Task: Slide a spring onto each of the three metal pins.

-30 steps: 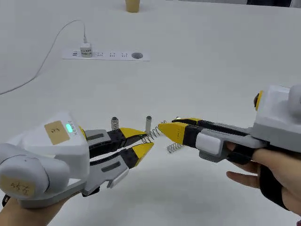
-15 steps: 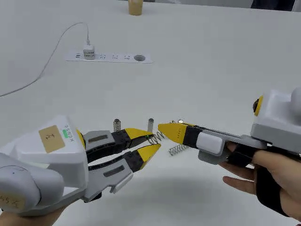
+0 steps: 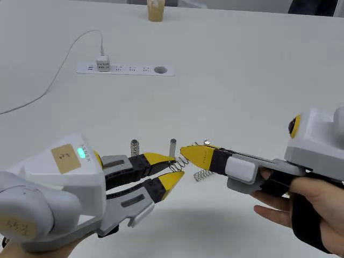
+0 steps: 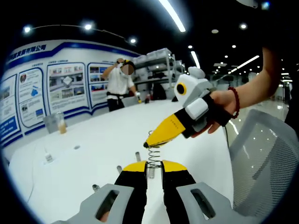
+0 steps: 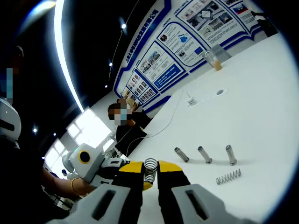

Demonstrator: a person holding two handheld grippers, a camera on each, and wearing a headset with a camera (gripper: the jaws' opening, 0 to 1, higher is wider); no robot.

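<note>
Spring (image 4: pixel 153 156) is held in the air, pinched at both ends. The left hand-held gripper (image 4: pixel 153 165) has its yellow-tipped jaws narrowed on one end, and the right hand-held gripper (image 5: pixel 150 164) clamps the other. Just beyond the tips, three upright pins stand in a row on the white worktop (image 3: pixel 242 97). The sleeved pin (image 3: pixel 134 146) wears a coil, while the middle pin (image 3: pixel 173 144) and the end pin (image 5: pixel 230 154) are bare. A loose spring (image 3: pixel 202 174) lies flat near them. Farther back sit a power strip (image 3: pixel 126 69) and a cup (image 3: pixel 156 9).
</note>
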